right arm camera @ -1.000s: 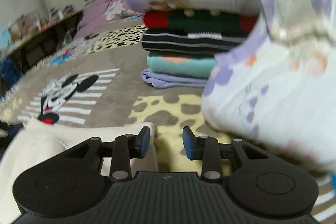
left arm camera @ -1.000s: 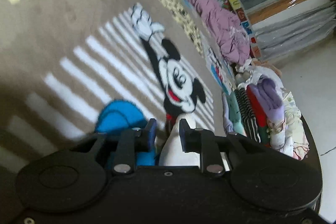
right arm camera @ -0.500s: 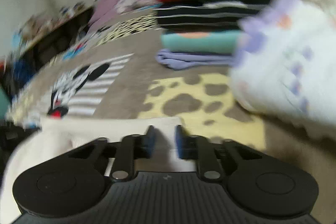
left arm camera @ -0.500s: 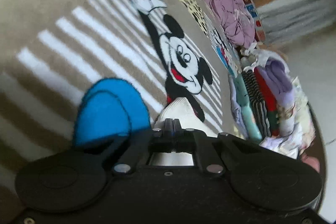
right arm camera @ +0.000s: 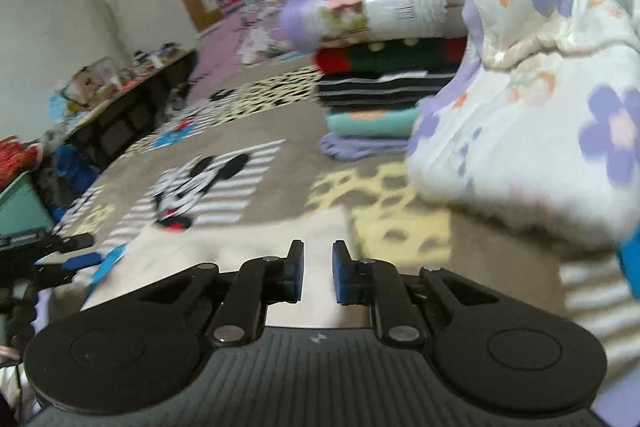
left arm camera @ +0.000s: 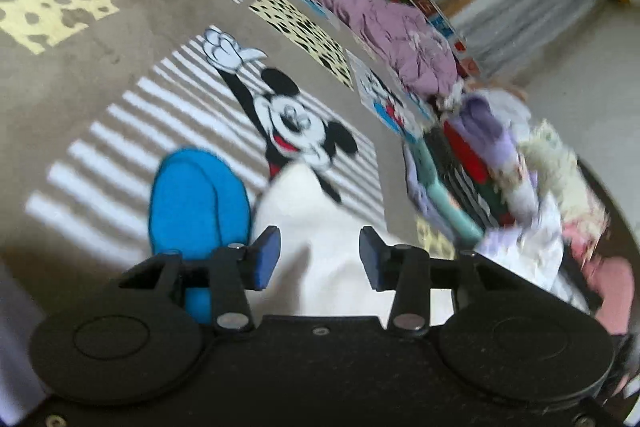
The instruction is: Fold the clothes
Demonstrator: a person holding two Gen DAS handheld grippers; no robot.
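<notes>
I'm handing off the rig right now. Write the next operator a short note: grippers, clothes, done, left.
Left gripper: jaws opening, nothing pinched, over the cream garment.
Right gripper: jaws opening, narrow gap, nothing visibly pinched, over the same garment's other side.
Garment lies on the cartoon rug.
Done: folded stack beside the floral bundle.
Left: finish the cream garment's folds, probably add it to the stack.

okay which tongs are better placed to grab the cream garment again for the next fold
Left, probably. The left tongs are opening wide right over the cream garment. The right tongs are also opening over it, but their gap is narrower.
</notes>
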